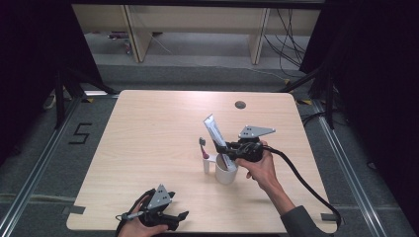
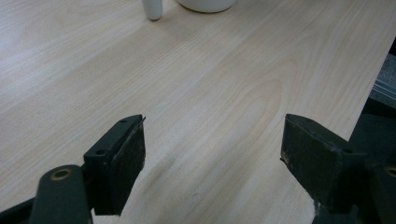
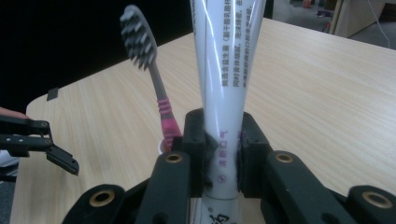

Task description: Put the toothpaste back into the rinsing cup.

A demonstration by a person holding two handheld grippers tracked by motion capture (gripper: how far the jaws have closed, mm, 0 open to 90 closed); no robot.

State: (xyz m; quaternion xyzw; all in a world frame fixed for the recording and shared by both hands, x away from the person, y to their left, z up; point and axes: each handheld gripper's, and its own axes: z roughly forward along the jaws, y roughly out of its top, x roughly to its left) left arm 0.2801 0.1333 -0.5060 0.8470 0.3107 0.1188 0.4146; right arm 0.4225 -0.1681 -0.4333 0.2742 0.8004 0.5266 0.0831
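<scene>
A white toothpaste tube stands tilted, its lower end inside a white cup right of the table's middle. My right gripper is shut on the tube just above the cup's rim. In the right gripper view the two pads squeeze the tube low down, where my right gripper meets it. A pink-handled toothbrush stands upright in a small white holder left of the cup, bristles up. My left gripper rests open near the front edge, with bare wood between its jaws.
The light wooden table has a round cable hole at the back. The cup's base and the holder's foot lie ahead of the left gripper. The table's right edge is close to that gripper.
</scene>
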